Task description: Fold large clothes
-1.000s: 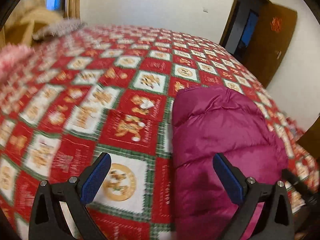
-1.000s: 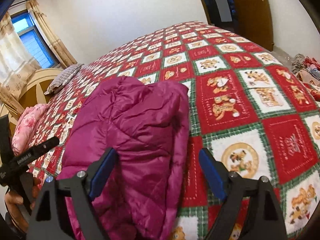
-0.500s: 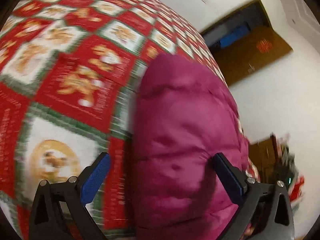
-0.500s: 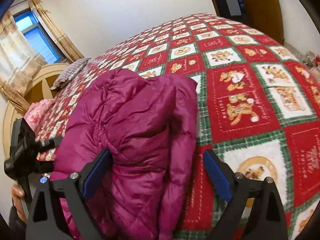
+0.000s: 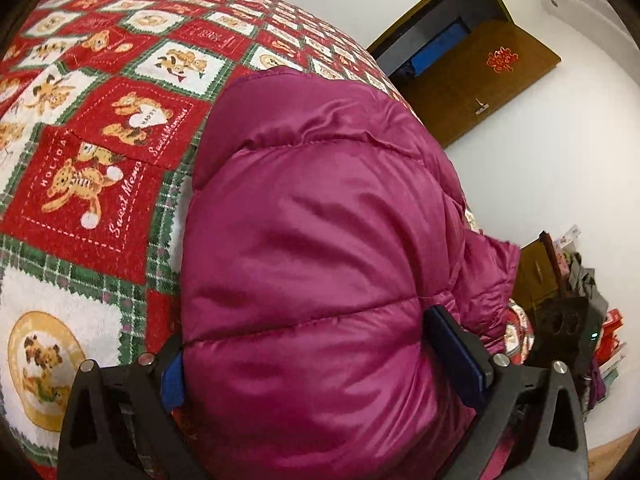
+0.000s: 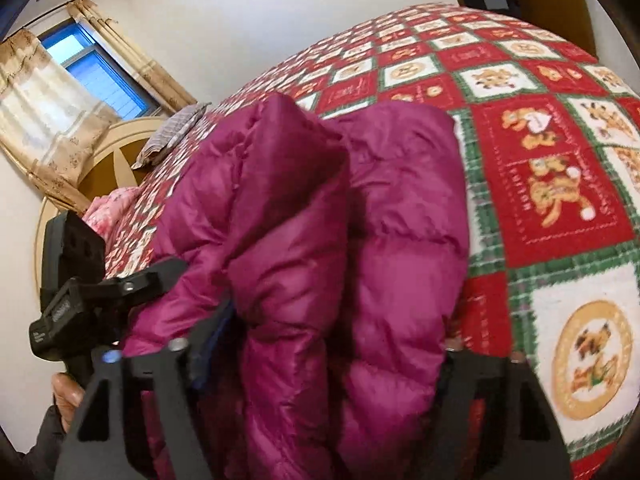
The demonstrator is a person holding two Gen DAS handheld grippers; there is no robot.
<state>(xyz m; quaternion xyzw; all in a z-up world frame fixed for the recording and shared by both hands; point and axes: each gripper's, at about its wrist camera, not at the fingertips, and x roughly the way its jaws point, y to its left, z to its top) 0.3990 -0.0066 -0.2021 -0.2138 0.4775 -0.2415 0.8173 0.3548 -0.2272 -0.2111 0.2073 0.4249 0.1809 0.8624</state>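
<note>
Nearest in the left wrist view, the left gripper [image 5: 328, 356] had its 2 blue-padded fingers [image 5: 460, 352] spread wide with the near end of the magenta puffer jacket [image 5: 320, 240] bulging between them; whether the pads pressed it could not be told. In the right wrist view, the right gripper [image 6: 320, 344] straddled the other side of the jacket's near end. Its jaws had just been closing, with the padded folds filling the gap between them. The jacket lay bunched near the edge of the bed, on the red, white and green teddy-bear quilt [image 5: 88, 184]. Beyond it stood a brown door [image 5: 476, 76], a striped pillow [image 6: 172, 136] and a curtained window [image 6: 80, 72].
</note>
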